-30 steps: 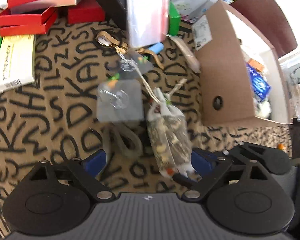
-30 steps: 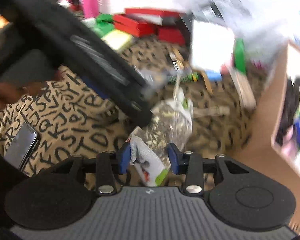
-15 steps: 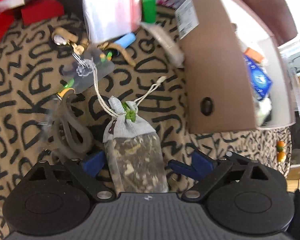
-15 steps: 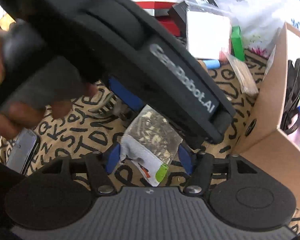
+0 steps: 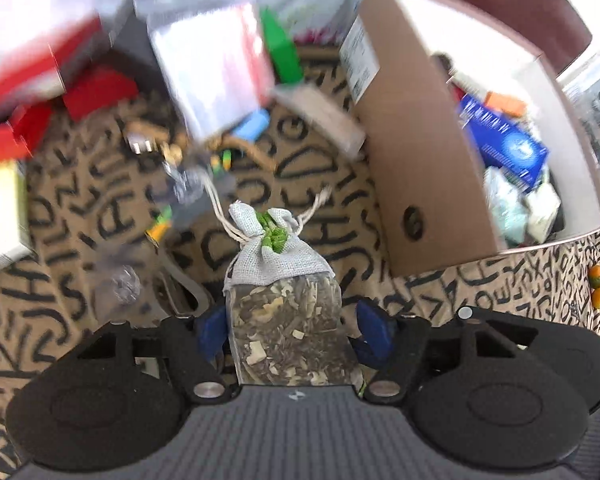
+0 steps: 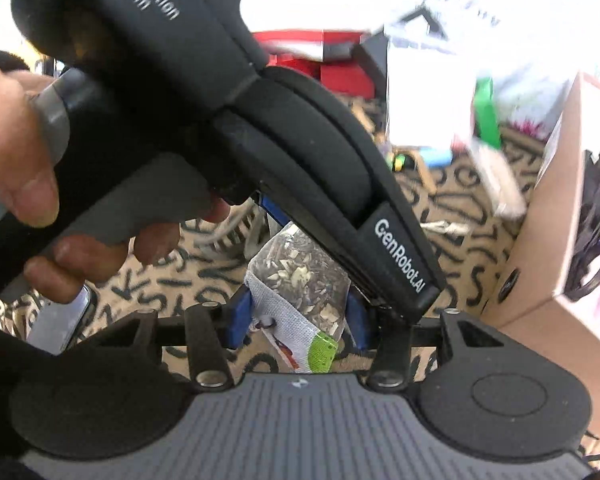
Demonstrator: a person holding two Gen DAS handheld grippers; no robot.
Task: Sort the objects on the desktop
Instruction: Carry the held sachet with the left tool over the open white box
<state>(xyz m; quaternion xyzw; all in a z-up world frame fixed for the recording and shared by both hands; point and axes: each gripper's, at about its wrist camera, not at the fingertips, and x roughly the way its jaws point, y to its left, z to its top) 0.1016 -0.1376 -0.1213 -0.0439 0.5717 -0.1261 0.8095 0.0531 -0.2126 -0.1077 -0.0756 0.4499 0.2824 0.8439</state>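
- Cardboard box (image 5: pixel 416 168), open, right of frame in left wrist view: judged drop target.
- Herb sachet (image 5: pixel 286 312), lower centre, between both grippers.
- Left gripper (image 5: pixel 294 330): closing, pads flanking sachet, contact uncertain.
- Right gripper (image 6: pixel 298 320): closing, pads against sachet's lower end.
- Advice: secure one firm pinch before releasing other; keep drawstring (image 5: pixel 220 210) clear.
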